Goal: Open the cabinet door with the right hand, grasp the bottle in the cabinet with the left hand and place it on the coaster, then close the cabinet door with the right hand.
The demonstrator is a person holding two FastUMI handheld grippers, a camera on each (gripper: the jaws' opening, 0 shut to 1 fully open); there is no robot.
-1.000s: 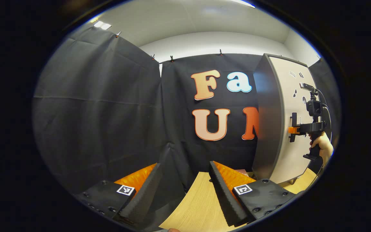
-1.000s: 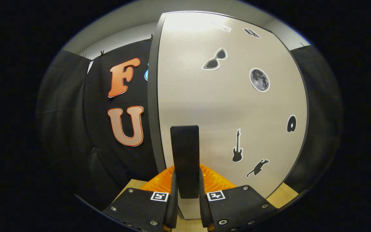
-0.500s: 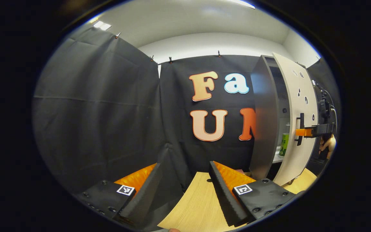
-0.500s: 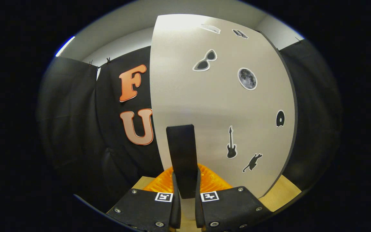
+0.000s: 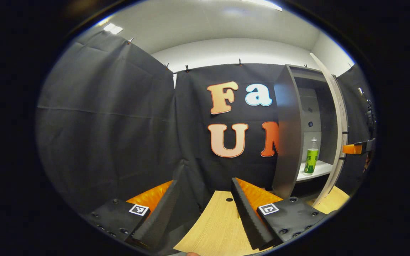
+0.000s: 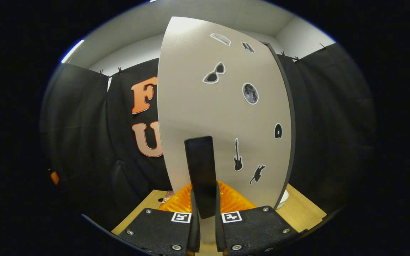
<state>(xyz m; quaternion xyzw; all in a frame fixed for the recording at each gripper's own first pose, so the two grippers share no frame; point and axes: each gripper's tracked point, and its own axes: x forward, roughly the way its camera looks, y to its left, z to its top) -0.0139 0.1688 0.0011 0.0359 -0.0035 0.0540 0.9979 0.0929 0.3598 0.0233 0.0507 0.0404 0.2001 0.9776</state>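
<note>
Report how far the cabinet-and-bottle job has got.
Done: the cabinet door stands swung wide. In hand: the right gripper is clamped on the door handle. Left: the green bottle stands on the shelf inside, untouched; the left gripper hangs open over the table, away from the cabinet. Grasping the bottle, setting it on the coaster and closing the door are not yet done.

A staged recording booth, not a lived-in home. Black cloth (image 5: 112, 117) is clipped up as walls below a plain white wall (image 5: 233, 49) and ceiling lights (image 5: 112, 27). At three o'clock in the left gripper view, a lone grey cabinet (image 5: 286, 131) stands on a bare wooden table (image 5: 219, 224); its door (image 6: 205, 110) carries decorative stickers (image 6: 250, 93).
</note>
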